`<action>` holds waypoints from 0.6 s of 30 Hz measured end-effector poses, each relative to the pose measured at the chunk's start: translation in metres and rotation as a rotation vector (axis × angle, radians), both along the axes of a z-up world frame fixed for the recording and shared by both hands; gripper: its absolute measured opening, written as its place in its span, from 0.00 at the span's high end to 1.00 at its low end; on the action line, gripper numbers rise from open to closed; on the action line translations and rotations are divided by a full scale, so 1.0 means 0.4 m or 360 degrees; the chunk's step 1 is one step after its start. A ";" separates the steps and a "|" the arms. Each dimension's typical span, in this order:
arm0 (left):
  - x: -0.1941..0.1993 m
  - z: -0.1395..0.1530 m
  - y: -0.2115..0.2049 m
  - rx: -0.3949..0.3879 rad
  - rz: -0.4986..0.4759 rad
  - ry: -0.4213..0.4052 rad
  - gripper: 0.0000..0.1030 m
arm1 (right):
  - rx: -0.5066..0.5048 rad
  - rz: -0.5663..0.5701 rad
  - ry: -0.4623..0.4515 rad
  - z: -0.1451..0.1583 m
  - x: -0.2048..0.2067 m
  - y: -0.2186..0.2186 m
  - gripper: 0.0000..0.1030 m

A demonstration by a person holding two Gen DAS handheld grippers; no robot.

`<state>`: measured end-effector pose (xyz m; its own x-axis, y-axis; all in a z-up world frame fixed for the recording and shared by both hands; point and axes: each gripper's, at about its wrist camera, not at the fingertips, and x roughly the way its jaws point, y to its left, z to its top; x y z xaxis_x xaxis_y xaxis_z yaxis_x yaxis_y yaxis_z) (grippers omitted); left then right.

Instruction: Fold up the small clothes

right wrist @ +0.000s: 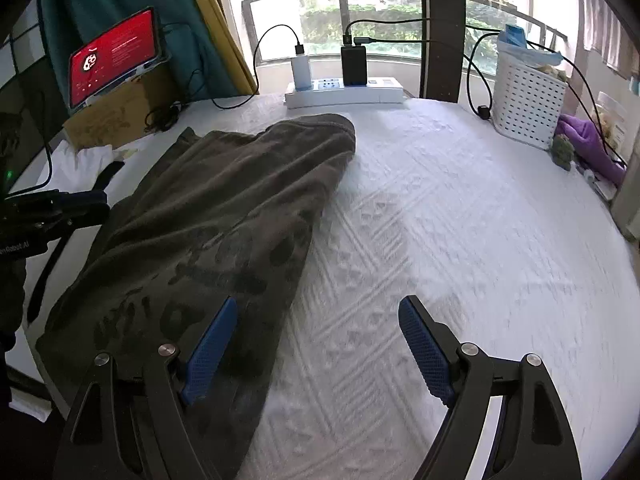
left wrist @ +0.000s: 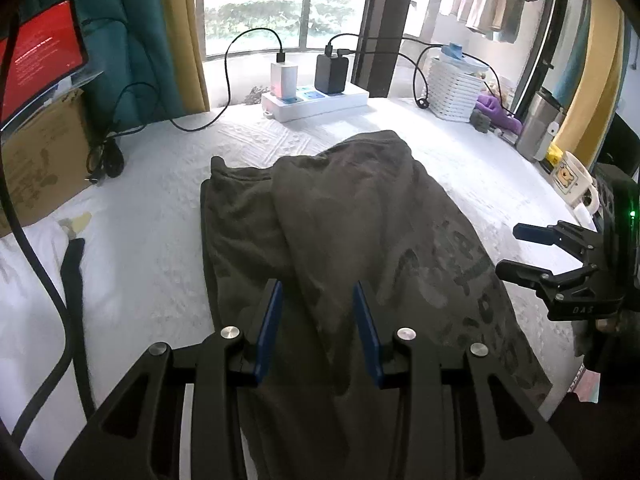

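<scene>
A dark olive-grey garment [left wrist: 360, 248] with dark printed lettering lies folded lengthwise on the white textured bedspread [left wrist: 152, 208]. It also shows in the right wrist view [right wrist: 208, 216], left of centre. My left gripper [left wrist: 318, 292] is open, its blue pads just above the garment's near part, holding nothing. My right gripper [right wrist: 318, 308] is open wide and empty, its left finger [right wrist: 212, 344] over the garment's right edge, its right finger over bare bedspread. The right gripper also shows at the right edge of the left wrist view [left wrist: 516, 250].
A white power strip [left wrist: 316, 100] with chargers and cables sits at the far edge by the window. A white basket [right wrist: 528, 100] and purple cloth [right wrist: 592, 148] stand at the far right. A cardboard box [left wrist: 40, 160] with a red-screen tablet [right wrist: 112, 56] stands at the left. A mug [left wrist: 572, 180] sits right.
</scene>
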<state>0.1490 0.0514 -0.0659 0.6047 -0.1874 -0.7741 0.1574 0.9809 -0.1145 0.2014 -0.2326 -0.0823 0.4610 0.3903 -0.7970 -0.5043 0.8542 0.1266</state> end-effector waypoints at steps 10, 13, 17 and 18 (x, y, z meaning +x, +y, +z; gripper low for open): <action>0.070 -0.012 0.006 -0.0018 -0.0005 0.0015 0.52 | -0.0006 0.0022 0.0006 -0.001 0.072 0.021 0.18; 0.097 -0.016 0.007 -0.0008 -0.0017 0.0015 0.52 | -0.0008 0.0022 0.0011 -0.006 0.092 0.028 0.18; 0.130 -0.023 0.008 -0.0005 -0.0032 0.0009 0.52 | -0.0009 0.0021 0.0022 -0.015 0.118 0.035 0.18; 0.139 -0.026 0.009 -0.0006 -0.0033 0.0010 0.52 | -0.0011 0.0023 0.0025 -0.017 0.125 0.037 0.18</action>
<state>0.2044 0.0551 -0.0762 0.5958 -0.2029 -0.7771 0.1768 0.9770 -0.1196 0.2515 -0.2177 -0.0892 0.4429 0.3911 -0.8068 -0.5145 0.8478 0.1286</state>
